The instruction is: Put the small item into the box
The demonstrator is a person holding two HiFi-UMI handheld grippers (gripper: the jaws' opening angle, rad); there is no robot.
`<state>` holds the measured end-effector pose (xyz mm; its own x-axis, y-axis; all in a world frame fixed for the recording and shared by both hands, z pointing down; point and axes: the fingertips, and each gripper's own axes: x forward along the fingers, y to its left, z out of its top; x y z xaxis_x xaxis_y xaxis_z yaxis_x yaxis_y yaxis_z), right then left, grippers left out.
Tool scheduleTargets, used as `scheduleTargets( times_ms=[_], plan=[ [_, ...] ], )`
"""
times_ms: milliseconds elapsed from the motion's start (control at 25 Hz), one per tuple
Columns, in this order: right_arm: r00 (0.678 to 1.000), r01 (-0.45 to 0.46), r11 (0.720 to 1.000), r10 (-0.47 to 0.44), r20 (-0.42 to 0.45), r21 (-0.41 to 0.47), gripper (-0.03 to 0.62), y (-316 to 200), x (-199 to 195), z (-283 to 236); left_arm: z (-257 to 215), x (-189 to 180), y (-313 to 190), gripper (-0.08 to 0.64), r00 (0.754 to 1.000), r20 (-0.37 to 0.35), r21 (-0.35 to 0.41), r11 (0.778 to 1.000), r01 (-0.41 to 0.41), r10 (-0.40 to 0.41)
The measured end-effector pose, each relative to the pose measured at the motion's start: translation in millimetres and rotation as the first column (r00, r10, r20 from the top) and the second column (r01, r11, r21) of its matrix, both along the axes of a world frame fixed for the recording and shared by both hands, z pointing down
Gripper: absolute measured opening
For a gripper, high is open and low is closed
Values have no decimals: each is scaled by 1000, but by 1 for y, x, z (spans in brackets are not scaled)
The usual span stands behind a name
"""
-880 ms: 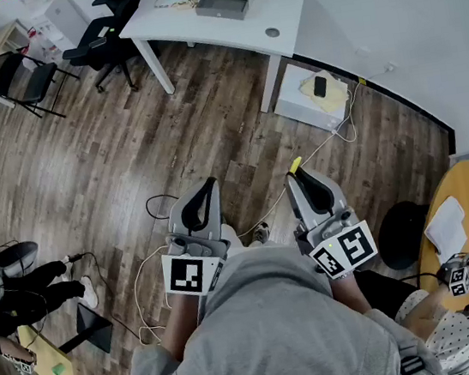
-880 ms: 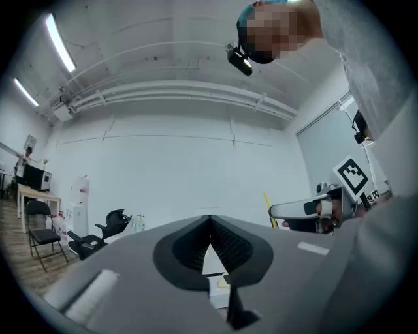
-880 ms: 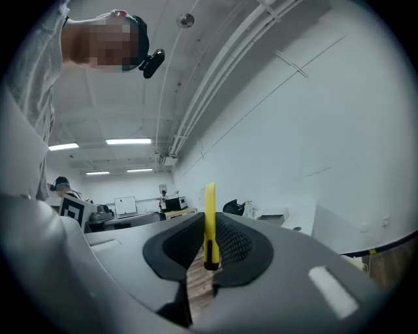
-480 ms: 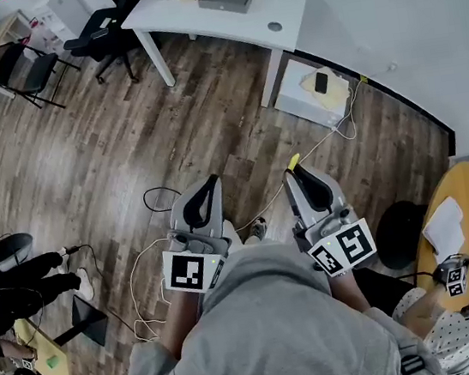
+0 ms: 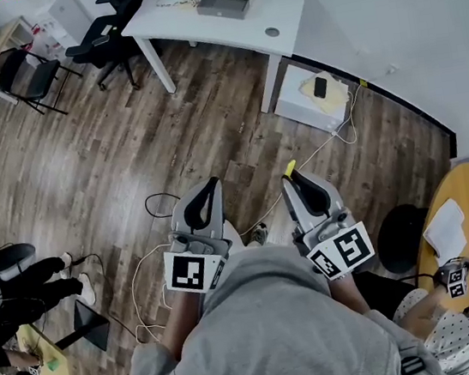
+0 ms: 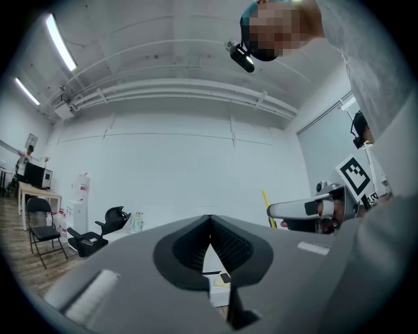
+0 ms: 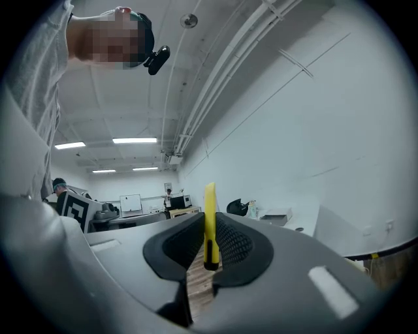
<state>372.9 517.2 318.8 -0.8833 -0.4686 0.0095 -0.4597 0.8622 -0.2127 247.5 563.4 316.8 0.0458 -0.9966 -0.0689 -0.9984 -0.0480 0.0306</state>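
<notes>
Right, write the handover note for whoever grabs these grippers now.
Left gripper: shut, empty.
Right gripper: shut on the slim yellow item, which sticks out past the jaws.
Both held near the body, above the wooden floor.
Done: item is in hand.
Left: put it into the box. A grey box lies on the white desk well ahead; I cannot tell whether it is the one meant.

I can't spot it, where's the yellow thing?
The yellow thing is pinched between the right gripper's jaws, right of the left gripper in the head view.
</notes>
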Motion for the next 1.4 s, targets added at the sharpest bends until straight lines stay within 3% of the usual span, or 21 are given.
scheduleTargets(
  times_ms=[400, 560, 680, 960, 1280, 1400],
  plan=[
    [1000, 3, 1000, -3, -16, -5, 71, -16, -10, 7, 7, -9, -14, 3, 1000, -11, -2, 1000, 2, -2],
    [1000, -3, 1000, 3, -31, -6, 71, -32, -23, 10, 15, -24, -32, 3, 1000, -16, -31, 999, 7, -8],
    [999, -2, 1000, 2, -39, -11, 71, -43, -36, 12, 12, -36, -46, 3, 1000, -21, -3, 1000, -2, 2],
    [998, -3, 1000, 2, -55, -17, 71, -71, -71, 12, 12, -67, -79, 3, 1000, -13, -19, 1000, -10, 10],
    [998, -40, 999, 39, -58, -20, 71, -111, -106, 7, 3, -95, -125, 3, 997, -14, 22, 997, -79, 79],
    [997, -57, 998, 56, -56, -19, 72, -123, -121, 7, 5, -107, -140, 3, 994, -14, -9, 994, -107, 107]
  ],
)
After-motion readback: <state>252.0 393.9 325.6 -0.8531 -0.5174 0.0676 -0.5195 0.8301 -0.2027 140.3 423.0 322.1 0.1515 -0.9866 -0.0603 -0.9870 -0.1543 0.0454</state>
